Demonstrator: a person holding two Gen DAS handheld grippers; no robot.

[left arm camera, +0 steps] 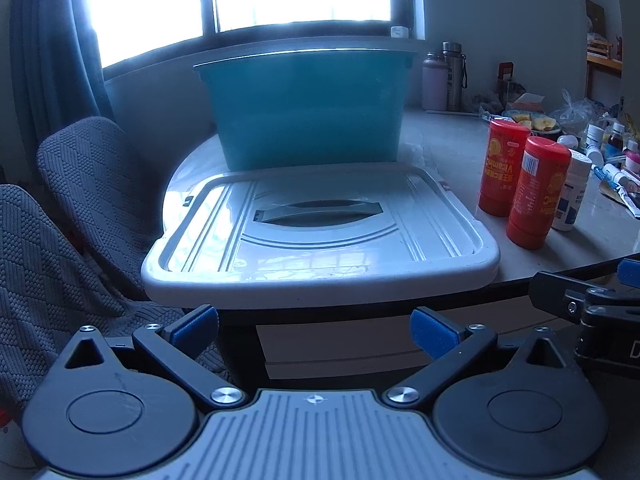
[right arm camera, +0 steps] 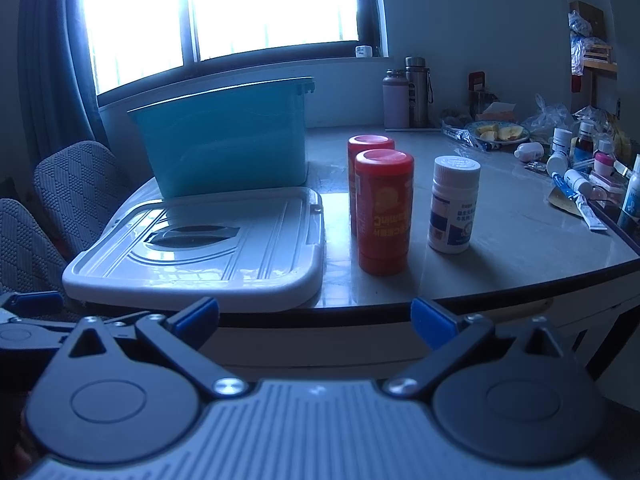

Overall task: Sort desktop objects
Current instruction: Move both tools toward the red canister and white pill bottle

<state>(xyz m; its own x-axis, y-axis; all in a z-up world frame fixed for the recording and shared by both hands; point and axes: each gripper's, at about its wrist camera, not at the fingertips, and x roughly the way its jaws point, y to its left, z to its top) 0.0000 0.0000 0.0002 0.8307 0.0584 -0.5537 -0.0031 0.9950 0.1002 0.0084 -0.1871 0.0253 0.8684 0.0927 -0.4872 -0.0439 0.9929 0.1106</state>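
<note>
Two red vitamin tubes point(right arm camera: 384, 210) point(left arm camera: 536, 192) stand upside down on the table beside a white pill bottle point(right arm camera: 454, 204) point(left arm camera: 572, 196). A teal storage bin point(left arm camera: 304, 108) point(right arm camera: 224, 136) stands at the back, its white lid point(left arm camera: 320, 236) point(right arm camera: 200, 248) lying flat in front of it. My left gripper point(left arm camera: 316, 326) is open, off the table's near edge, facing the lid. My right gripper point(right arm camera: 316, 320) is open too, short of the edge, facing the red tubes. Nothing lies between either pair of fingers.
Two chairs with grey knit covers point(left arm camera: 92, 184) stand at the left. Two flasks point(right arm camera: 406, 96), a plate of fruit point(right arm camera: 500, 133) and several small bottles and tubes point(right arm camera: 576, 168) crowd the table's right side. The table edge point(right arm camera: 500, 300) curves across in front.
</note>
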